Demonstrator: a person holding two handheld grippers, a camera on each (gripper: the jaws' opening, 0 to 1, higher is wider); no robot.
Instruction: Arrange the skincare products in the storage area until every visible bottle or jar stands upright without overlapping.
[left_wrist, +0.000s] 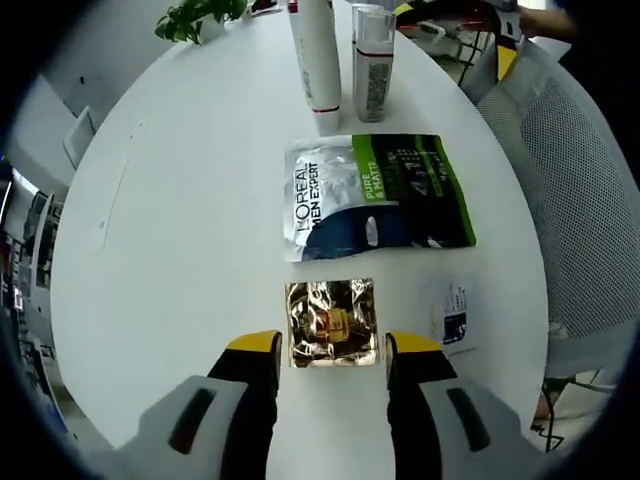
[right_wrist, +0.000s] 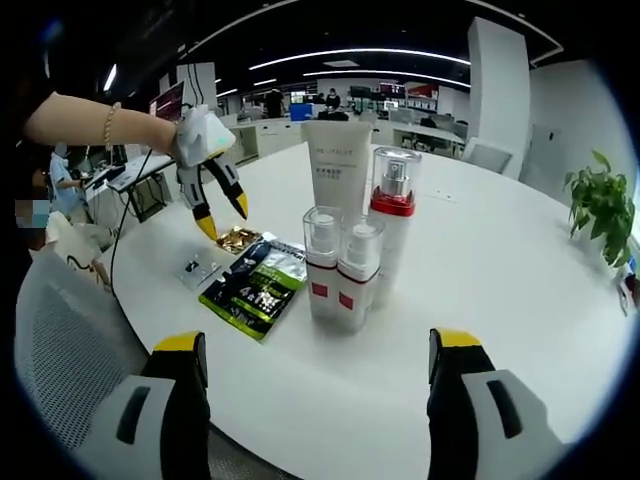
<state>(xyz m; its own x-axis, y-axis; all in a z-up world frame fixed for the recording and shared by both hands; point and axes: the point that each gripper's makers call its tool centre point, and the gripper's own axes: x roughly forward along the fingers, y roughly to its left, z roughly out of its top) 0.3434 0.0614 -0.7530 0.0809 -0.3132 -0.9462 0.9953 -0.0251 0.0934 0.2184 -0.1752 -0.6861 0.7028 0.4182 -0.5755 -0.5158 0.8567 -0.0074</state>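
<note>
The left gripper (left_wrist: 332, 358) hovers with jaws spread over the flat gold sachet (left_wrist: 331, 322), seemingly to pick it up, while the right gripper (right_wrist: 315, 365) waits open-jawed before the upright bottles (right_wrist: 340, 265) on the white surface (left_wrist: 200, 220).

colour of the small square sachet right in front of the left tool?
Shiny gold foil, the sachet, with a small red mark at its centre; clearest in the left gripper view.

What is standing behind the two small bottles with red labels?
Behind the two small bottles stand a white tube and a red-collared pump bottle. The small bottles cover the lower parts of both, so their bases cannot be seen.
</note>
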